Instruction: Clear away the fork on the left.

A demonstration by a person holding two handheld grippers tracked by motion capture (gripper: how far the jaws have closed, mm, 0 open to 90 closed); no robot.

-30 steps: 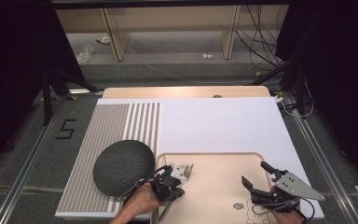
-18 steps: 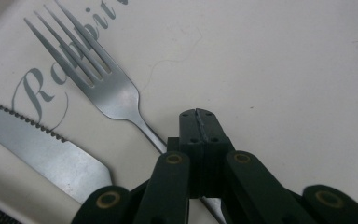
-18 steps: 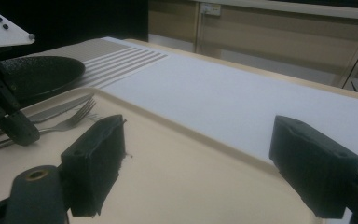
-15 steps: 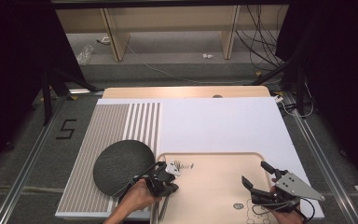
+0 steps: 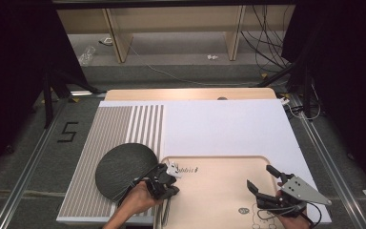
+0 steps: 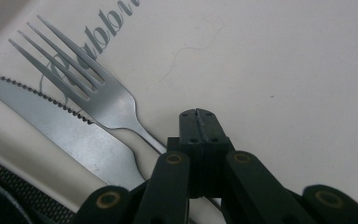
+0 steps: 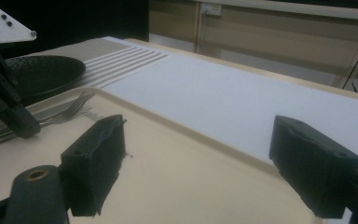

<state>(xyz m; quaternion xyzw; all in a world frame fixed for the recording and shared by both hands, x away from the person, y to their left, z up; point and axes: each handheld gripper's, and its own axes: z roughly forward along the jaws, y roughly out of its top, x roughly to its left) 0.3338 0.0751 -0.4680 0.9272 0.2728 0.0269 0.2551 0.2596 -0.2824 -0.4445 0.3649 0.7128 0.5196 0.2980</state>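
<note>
Fork (image 6: 105, 100): plain steel, four long tines, narrow neck widening to a flat shoulder. It lies flat on the tray (image 5: 219, 191), at the tray's left edge, tines pointing away from the person and resting over the grey printed lettering.

Knife (image 6: 60, 130): steel, serrated edge facing the fork, lies just beside it on the side nearer the tray rim, roughly parallel. Neck of the fork and knife blade look close to touching; can't tell for sure.

Left gripper (image 6: 199, 120): jaws pressed together, tips meeting flat. Fork handle runs in under the closed tips; whether it is actually pinched, can't tell. In the right gripper view the left gripper's tip sits down on the cutlery handles.

Right gripper (image 7: 200, 163): jaws spread wide, nothing between them, hovering low over the tray's right half.

Plate (image 5: 126, 169): round, dark, matte, on the striped mat (image 5: 114, 133) just left of the tray, its edge next to the left gripper.

Counts:
- fork: 1
- knife: 1
- plate: 1
- tray: 1, pale wood tone, raised rim, small drawing near the right gripper
- grippers: 2
</note>
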